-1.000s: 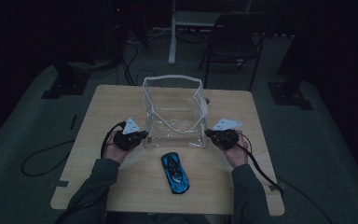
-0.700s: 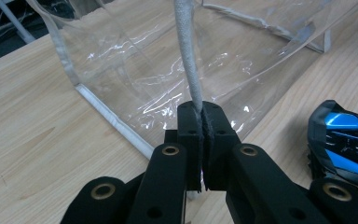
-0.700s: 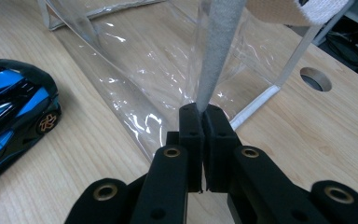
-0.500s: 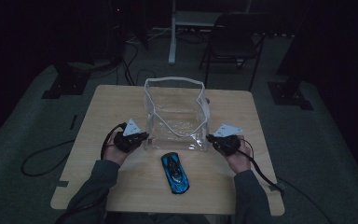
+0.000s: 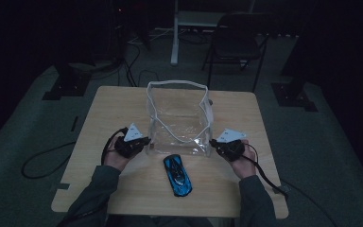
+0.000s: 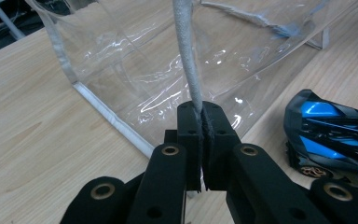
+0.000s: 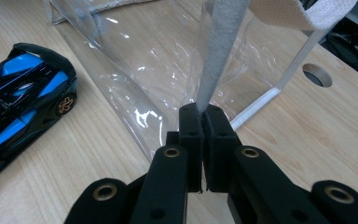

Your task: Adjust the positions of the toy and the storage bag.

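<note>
A clear plastic bag (image 5: 177, 118) with white trim stands open at the middle of the wooden table (image 5: 104, 113). My left gripper (image 5: 146, 141) is shut on the trim at the bag's near left corner; in the left gripper view the white trim strip (image 6: 186, 56) runs up from between the closed jaws of this gripper (image 6: 200, 109). My right gripper (image 5: 212, 142) is shut on the trim at the near right corner, where the strip (image 7: 219, 51) rises from its tips (image 7: 200, 112). A blue and black toy car (image 5: 177, 175) lies on the table just in front of the bag, between my hands.
The car (image 6: 335, 133) lies close to the left gripper's right side and, in the right gripper view, the car (image 7: 21, 93) lies at the left. A round hole (image 7: 318, 74) is cut in the tabletop behind the bag. A chair (image 5: 236, 38) and cables are on the floor beyond the table.
</note>
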### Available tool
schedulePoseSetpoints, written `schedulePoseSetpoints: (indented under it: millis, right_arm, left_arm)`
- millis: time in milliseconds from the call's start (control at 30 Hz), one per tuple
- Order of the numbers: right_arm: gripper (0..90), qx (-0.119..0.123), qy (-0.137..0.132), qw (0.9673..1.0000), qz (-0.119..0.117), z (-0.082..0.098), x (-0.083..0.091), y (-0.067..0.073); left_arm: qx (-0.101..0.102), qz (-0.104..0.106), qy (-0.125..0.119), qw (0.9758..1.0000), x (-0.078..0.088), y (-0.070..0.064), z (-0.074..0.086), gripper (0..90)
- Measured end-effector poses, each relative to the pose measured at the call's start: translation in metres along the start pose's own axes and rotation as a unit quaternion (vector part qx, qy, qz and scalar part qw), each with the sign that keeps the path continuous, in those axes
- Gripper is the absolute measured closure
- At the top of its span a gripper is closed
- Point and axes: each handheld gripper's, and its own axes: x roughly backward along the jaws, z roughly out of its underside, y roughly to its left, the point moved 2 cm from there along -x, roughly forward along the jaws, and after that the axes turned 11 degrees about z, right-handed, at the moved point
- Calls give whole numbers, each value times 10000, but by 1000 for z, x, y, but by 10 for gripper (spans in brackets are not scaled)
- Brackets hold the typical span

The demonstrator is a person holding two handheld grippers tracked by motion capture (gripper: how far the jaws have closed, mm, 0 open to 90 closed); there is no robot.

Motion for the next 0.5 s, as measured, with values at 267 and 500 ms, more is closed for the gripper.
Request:
schedulePoseSetpoints:
  millis: [267,500]
  right_arm:
    - [875,46,26,10000,-18,2,6,4]
    - [875,88,43,9999,-35,3,11,7]
  left_arm:
    - [-13,30,13,10000,2,-5,2,876]
    - [-42,37,17,10000,4,-8,3,876]
